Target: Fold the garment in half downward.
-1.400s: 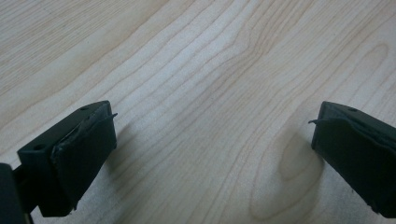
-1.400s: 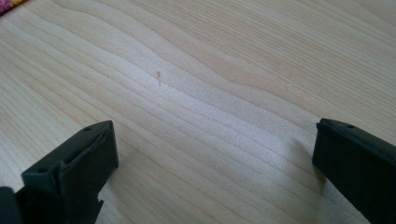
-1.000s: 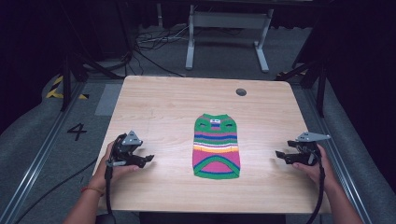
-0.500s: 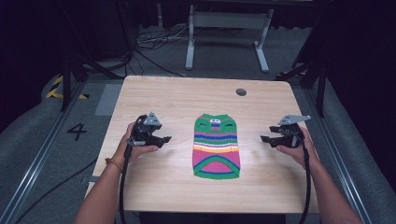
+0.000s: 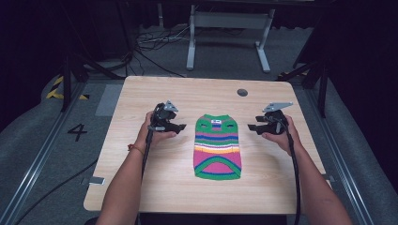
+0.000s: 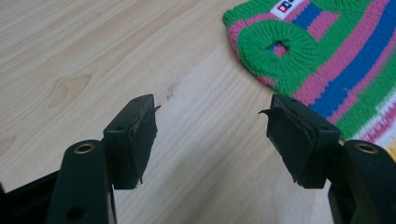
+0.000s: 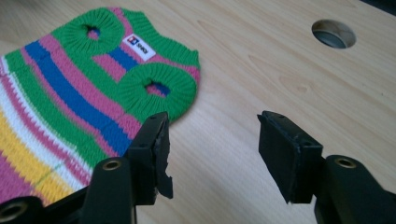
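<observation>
Grippers are flanking the striped green, pink and blue knitted sweater lying on the pale wooden table. The left gripper and right gripper are gaping, gripping nothing, jaws just closing partway.

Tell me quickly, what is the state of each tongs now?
Left tongs: open, nothing between the jaws, just been closing.
Right tongs: open, empty, just been closing, beside the striped sweater.
</observation>
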